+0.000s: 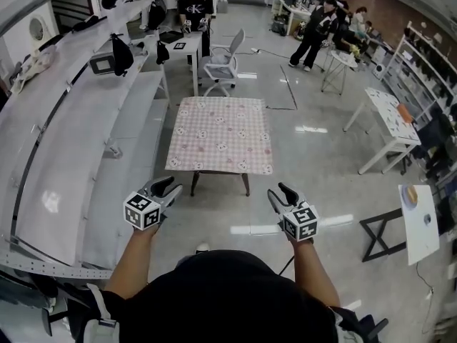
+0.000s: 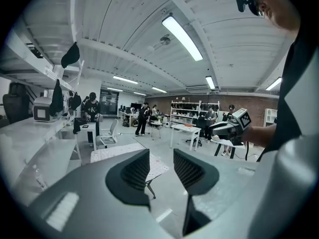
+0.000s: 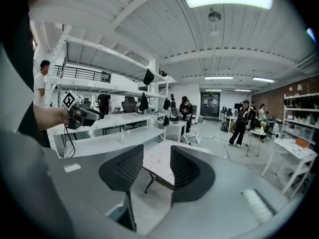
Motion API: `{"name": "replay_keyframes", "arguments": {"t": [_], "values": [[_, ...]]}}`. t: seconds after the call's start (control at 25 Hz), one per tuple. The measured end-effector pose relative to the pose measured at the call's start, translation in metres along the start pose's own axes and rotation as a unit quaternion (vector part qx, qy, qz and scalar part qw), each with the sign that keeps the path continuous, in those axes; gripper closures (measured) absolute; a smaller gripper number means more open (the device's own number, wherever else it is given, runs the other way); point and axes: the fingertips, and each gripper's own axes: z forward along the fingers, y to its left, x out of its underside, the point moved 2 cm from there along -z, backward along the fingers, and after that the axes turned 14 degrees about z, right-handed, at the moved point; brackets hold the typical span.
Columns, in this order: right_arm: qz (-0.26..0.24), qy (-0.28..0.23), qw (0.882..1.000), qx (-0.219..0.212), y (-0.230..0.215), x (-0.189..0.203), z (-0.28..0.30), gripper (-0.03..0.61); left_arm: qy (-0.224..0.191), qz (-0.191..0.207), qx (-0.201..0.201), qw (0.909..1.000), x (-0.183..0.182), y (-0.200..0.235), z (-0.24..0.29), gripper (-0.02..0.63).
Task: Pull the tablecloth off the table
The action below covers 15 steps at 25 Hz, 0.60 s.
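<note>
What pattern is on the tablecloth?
The tablecloth is a pale pink-and-white check dotted with small motifs, clearest in the head view.

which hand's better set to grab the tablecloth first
Right, narrowly. Both tongs are open, empty, short of the tablecloth, but the right tongs frame its near edge between them in their own view; for the left tongs it sits mostly off to one side.

The person wears a black short-sleeved shirt (image 1: 221, 291). The left gripper (image 1: 170, 186) and right gripper (image 1: 278, 191) are grey with black ribbed pads (image 2: 135, 171). Each carries a white cube (image 1: 143, 211) with black square markers. A black cable (image 3: 66, 142) hangs from the left one.
</note>
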Motion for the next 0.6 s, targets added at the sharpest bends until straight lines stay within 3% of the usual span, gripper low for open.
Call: {"name": "replay_keyframes", "arguments": {"t": [0.24,0.4,0.6], "values": [[-0.003,-0.005,1.000,-0.002,0.007,-0.023,0.040,0.300,0.002,0.005,0.009,0.9999,-0.004,0.049,0.016,0.410],[0.006,-0.001,1.000,0.006,0.012,-0.044,0.097,0.247,0.006,0.006,0.024,0.9997,0.000,0.109,0.031,0.386],[0.013,0.006,1.000,0.006,0.018,-0.056,0.140,0.219,0.006,0.005,0.033,0.9994,0.004,0.153,0.041,0.373]]}}
